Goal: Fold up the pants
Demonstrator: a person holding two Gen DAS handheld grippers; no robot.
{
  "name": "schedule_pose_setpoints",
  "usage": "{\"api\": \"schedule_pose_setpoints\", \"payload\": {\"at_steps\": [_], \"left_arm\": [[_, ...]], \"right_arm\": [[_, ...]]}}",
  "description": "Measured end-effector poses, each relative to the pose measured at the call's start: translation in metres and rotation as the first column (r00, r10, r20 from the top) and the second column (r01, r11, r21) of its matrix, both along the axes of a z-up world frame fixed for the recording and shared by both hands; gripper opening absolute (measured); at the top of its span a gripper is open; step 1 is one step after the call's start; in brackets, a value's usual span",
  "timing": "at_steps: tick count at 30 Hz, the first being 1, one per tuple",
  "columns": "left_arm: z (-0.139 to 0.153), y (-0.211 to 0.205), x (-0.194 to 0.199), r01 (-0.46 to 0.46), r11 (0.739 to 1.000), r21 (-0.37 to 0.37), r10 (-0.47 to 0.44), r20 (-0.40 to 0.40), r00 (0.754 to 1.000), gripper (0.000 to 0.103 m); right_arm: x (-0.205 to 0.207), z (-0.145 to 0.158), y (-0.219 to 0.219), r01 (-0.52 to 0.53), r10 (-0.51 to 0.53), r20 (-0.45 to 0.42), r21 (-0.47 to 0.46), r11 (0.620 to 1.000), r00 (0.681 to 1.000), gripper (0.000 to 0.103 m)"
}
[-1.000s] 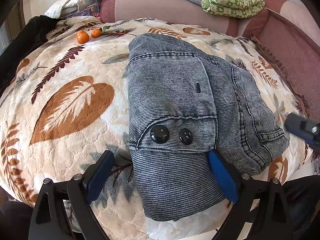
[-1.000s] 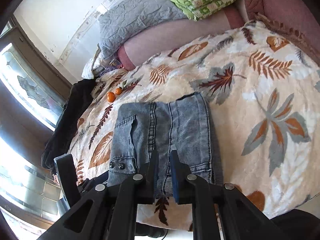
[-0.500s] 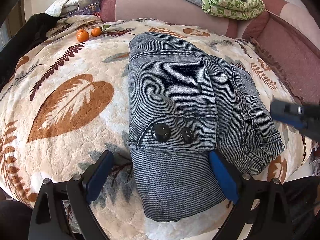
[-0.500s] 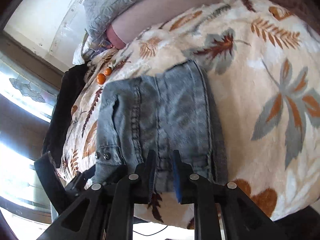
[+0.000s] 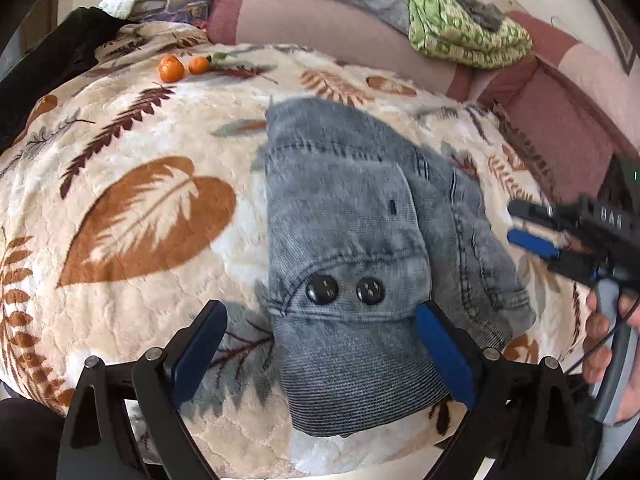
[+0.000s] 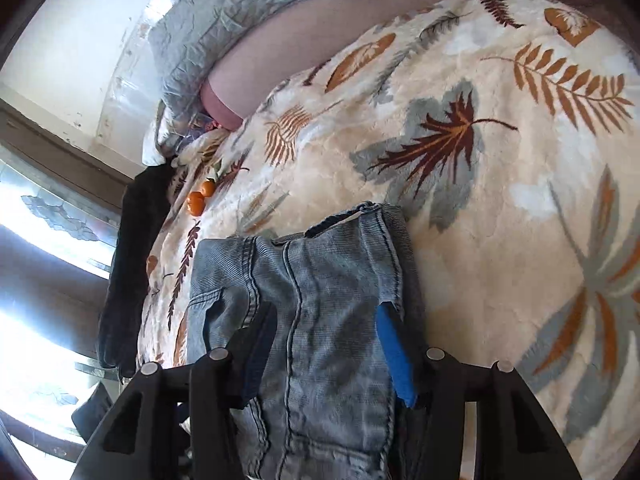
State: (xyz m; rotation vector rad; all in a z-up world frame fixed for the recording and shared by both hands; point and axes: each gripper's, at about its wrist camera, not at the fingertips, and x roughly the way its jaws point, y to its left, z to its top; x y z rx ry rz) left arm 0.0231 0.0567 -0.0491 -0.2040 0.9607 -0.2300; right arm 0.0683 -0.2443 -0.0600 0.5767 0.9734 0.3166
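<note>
The folded grey-blue denim pants [image 5: 348,220] lie on a leaf-print blanket [image 5: 140,220], with two black buttons facing my left wrist view. My left gripper [image 5: 320,344] stands wide open just short of the near edge of the pants, nothing between its pads. My right gripper [image 5: 532,236], held by a hand [image 5: 600,340], reaches in over the right edge of the pants. In the right wrist view, my right gripper [image 6: 326,348] has its jaws opening, and the pants [image 6: 332,280] lie between the fingers without being pinched.
Two small oranges [image 5: 172,69] sit at the far left of the blanket. A pink bolster, a grey pillow [image 6: 224,28] and a green patterned cloth [image 5: 468,36] line the back. A dark garment [image 6: 136,260] hangs at the left edge, by a bright window.
The right gripper's jaws went from nearly shut to wide apart, and it moved in over the right side of the pants. The left gripper drew back and up a little, staying open.
</note>
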Motion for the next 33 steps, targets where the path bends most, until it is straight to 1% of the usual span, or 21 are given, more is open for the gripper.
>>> {"api": "schedule_pose_setpoints", "payload": {"at_steps": [1, 2, 3, 5, 7, 9, 10, 12, 14, 16, 17, 19, 20, 22, 24, 25, 26, 27, 29, 31, 33], "left_arm": [[0.007, 0.008, 0.001, -0.026, 0.999, -0.019, 0.027, 0.023, 0.999, 0.096], [0.011, 0.017, 0.004, -0.046, 0.998, -0.046, 0.047, 0.028, 0.998, 0.096], [0.012, 0.024, 0.01, -0.063, 0.995, -0.076, 0.064, 0.011, 0.998, 0.096], [0.003, 0.036, 0.024, -0.091, 0.987, -0.129, 0.082, -0.073, 0.994, 0.096], [-0.012, 0.043, 0.034, -0.111, 0.973, -0.201, 0.081, -0.152, 0.985, 0.095], [-0.023, 0.045, 0.038, -0.115, 0.959, -0.258, 0.063, -0.201, 0.977, 0.095], [-0.025, 0.044, 0.039, -0.113, 0.956, -0.269, 0.057, -0.208, 0.977, 0.095], [-0.023, 0.039, 0.04, -0.092, 0.959, -0.27, 0.039, -0.194, 0.98, 0.095], [-0.021, 0.033, 0.043, -0.062, 0.955, -0.29, 0.007, -0.189, 0.982, 0.095], [-0.02, 0.03, 0.048, -0.064, 0.956, -0.288, 0.01, -0.186, 0.983, 0.095], [-0.021, 0.028, 0.052, -0.062, 0.955, -0.291, 0.006, -0.188, 0.982, 0.095], [-0.028, 0.025, 0.06, -0.056, 0.955, -0.291, -0.004, -0.203, 0.979, 0.095], [-0.029, 0.023, 0.062, -0.047, 0.959, -0.279, -0.008, -0.194, 0.981, 0.095], [-0.028, 0.017, 0.064, -0.01, 0.97, -0.244, -0.034, -0.174, 0.984, 0.095], [-0.027, 0.011, 0.065, 0.01, 0.976, -0.218, -0.045, -0.155, 0.987, 0.095], [-0.027, 0.009, 0.064, 0.02, 0.98, -0.2, -0.05, -0.145, 0.988, 0.086], [-0.026, 0.004, 0.063, 0.04, 0.984, -0.173, -0.063, -0.131, 0.989, 0.06], [-0.025, -0.001, 0.062, 0.069, 0.985, -0.158, -0.09, -0.126, 0.988, 0.054], [-0.02, -0.008, 0.058, 0.079, 0.992, -0.099, -0.087, -0.088, 0.992, 0.046], [-0.016, -0.013, 0.054, 0.09, 0.995, -0.046, -0.092, -0.053, 0.994, 0.04], [-0.013, -0.013, 0.052, 0.092, 0.995, -0.025, -0.093, -0.038, 0.995, 0.035]], "right_arm": [[-0.008, 0.0, -0.007, 0.006, -0.006, -0.003, 0.008, 1.0, 1.0, 0.058], [-0.016, -0.004, -0.014, 0.011, -0.011, -0.02, 0.023, 1.0, 1.0, 0.06], [-0.021, -0.009, -0.019, 0.006, -0.004, -0.053, 0.04, 0.999, 0.999, 0.061], [-0.028, -0.024, -0.023, -0.028, 0.036, -0.111, 0.075, 0.997, 0.993, 0.061], [-0.031, -0.035, -0.021, -0.056, 0.067, -0.136, 0.085, 0.995, 0.988, 0.061], [-0.032, -0.041, -0.021, -0.052, 0.068, -0.141, 0.12, 0.991, 0.988, 0.061], [-0.032, -0.04, -0.022, -0.048, 0.065, -0.137, 0.123, 0.991, 0.988, 0.061], [-0.029, -0.034, -0.023, -0.039, 0.051, -0.116, 0.106, 0.994, 0.992, 0.061], [-0.021, -0.028, -0.024, -0.026, 0.034, -0.103, 0.074, 0.997, 0.994, 0.061], [-0.008, -0.027, -0.027, -0.013, 0.019, -0.107, 0.058, 0.998, 0.994, 0.061], [0.0, -0.03, -0.026, -0.018, 0.026, -0.123, 0.063, 0.998, 0.992, 0.061], [0.012, -0.042, -0.017, -0.056, 0.074, -0.17, 0.11, 0.992, 0.983, 0.061], [0.016, -0.046, -0.011, -0.077, 0.099, -0.175, 0.126, 0.989, 0.98, 0.063], [0.018, -0.047, -0.005, -0.097, 0.117, -0.163, 0.129, 0.987, 0.98, 0.067], [0.018, -0.046, -0.003, -0.1, 0.123, -0.153, 0.15, 0.984, 0.98, 0.068], [0.018, -0.046, -0.001, -0.109, 0.131, -0.145, 0.147, 0.983, 0.981, 0.058], [0.016, -0.046, 0.003, -0.122, 0.14, -0.144, 0.131, 0.984, 0.98, 0.04], [0.014, -0.045, 0.007, -0.13, 0.144, -0.138, 0.111, 0.985, 0.98, 0.038], [0.012, -0.041, 0.014, -0.141, 0.149, -0.126, 0.067, 0.988, 0.981, 0.033], [0.01, -0.036, 0.019, -0.138, 0.142, -0.115, 0.042, 0.99, 0.983, 0.031], [0.006, -0.029, 0.025, -0.151, 0.15, -0.089, 0.004, 0.989, 0.985, 0.03]]}}
